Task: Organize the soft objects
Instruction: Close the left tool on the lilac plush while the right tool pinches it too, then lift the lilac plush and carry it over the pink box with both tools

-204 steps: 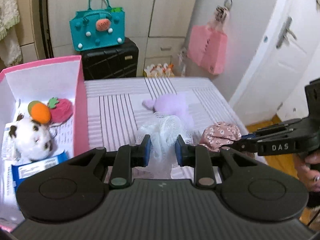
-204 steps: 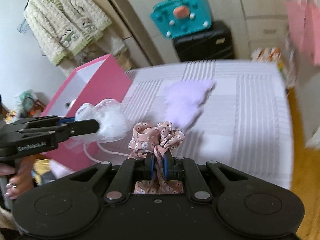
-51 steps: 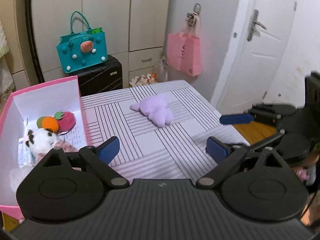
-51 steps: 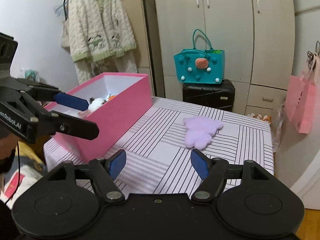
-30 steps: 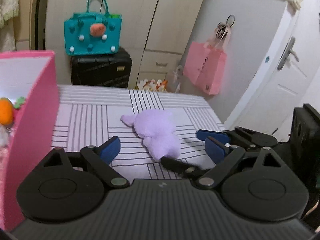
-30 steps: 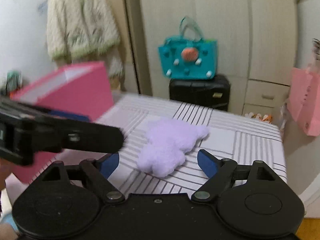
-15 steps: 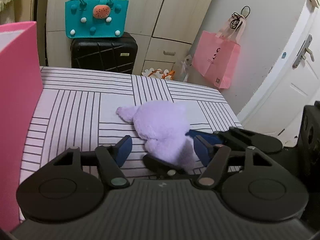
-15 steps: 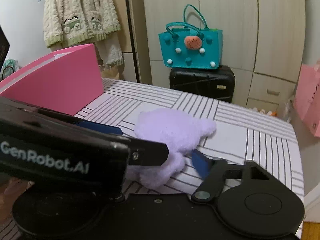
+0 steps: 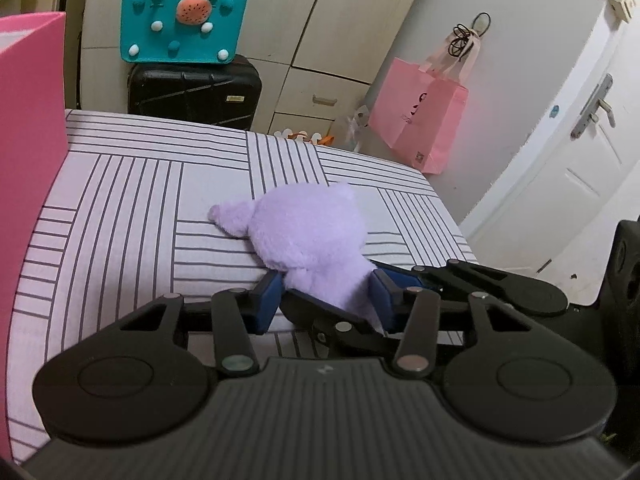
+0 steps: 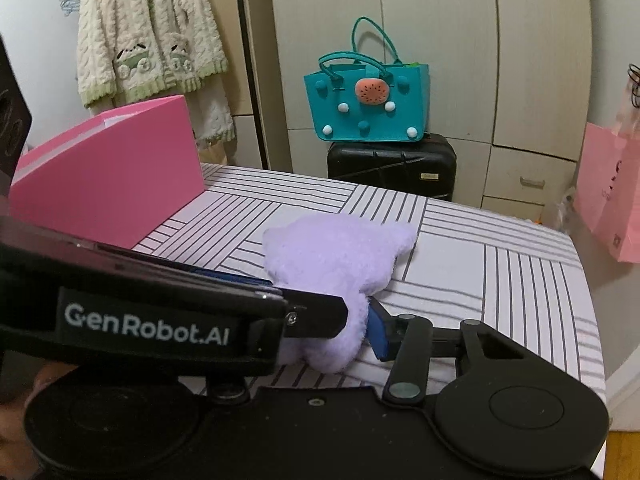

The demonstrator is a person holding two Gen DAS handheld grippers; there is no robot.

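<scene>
**Both grippers closing on the purple plush toy**

Left gripper narrows its jaws around the near end of the purple plush toy, which lies mid-table on the striped cloth. Right gripper is closing on that same end from three o'clock. Crowded fingers may collide or pinch only fur, letting the toy slip before reaching the pink box at nine o'clock.

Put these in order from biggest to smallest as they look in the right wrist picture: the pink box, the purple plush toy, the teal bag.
1. pink box, looks biggest
2. purple plush toy
3. teal bag

The toy and the bag look close in size, and the bag stands farther away, so that order is unsure.
</scene>
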